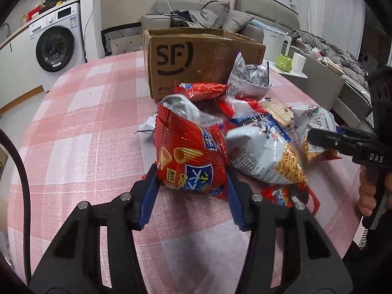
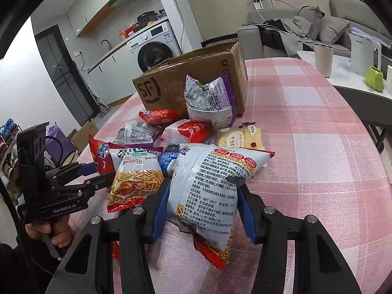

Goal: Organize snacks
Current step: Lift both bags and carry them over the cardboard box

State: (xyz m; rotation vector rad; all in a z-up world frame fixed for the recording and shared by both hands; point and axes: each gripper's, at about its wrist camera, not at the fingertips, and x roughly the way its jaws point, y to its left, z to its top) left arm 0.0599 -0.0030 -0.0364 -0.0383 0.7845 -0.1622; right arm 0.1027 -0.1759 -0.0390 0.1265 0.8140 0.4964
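A heap of snack bags lies on the pink checked tablecloth in front of an open SF cardboard box. My left gripper is shut on a red bag of cone crisps, its blue pads pressing both sides; in the right wrist view the left gripper shows at the left of the heap. My right gripper is shut on a pale blue bag of noodle sticks, printed back up. A second noodle-stick bag lies between the two grippers.
A silver and purple bag leans against the box. A small red pack and a yellow cheese-print pack lie near it. A side table at the right holds a cup, a white kettle and a green pot.
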